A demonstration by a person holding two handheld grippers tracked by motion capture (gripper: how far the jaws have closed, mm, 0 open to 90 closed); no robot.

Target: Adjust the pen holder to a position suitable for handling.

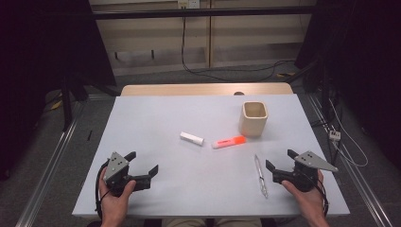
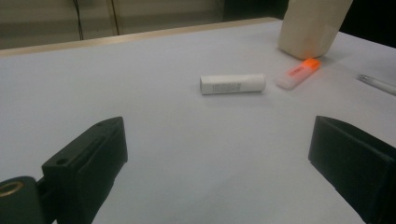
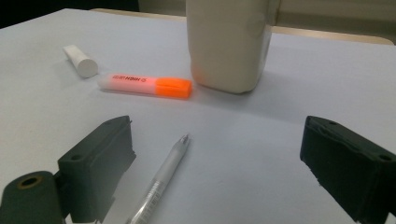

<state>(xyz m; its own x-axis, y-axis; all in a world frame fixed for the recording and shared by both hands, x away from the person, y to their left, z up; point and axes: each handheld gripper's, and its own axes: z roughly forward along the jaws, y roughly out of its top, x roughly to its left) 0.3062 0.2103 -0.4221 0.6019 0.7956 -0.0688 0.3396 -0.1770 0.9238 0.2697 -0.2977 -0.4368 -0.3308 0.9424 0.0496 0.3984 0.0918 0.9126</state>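
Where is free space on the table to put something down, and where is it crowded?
The far left of the table is bare, from the back edge to the white tube. The near middle is bare too, between the left gripper and the pen. It is crowded at the right: cup, highlighter, pen and right gripper lie close together.

A pen [image 1: 260, 176] lies just left of the right gripper [image 1: 279, 159], fingers apart.

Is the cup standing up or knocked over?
Standing up. The cup sits on its base on the table, its open mouth facing up, beside the orange marker.
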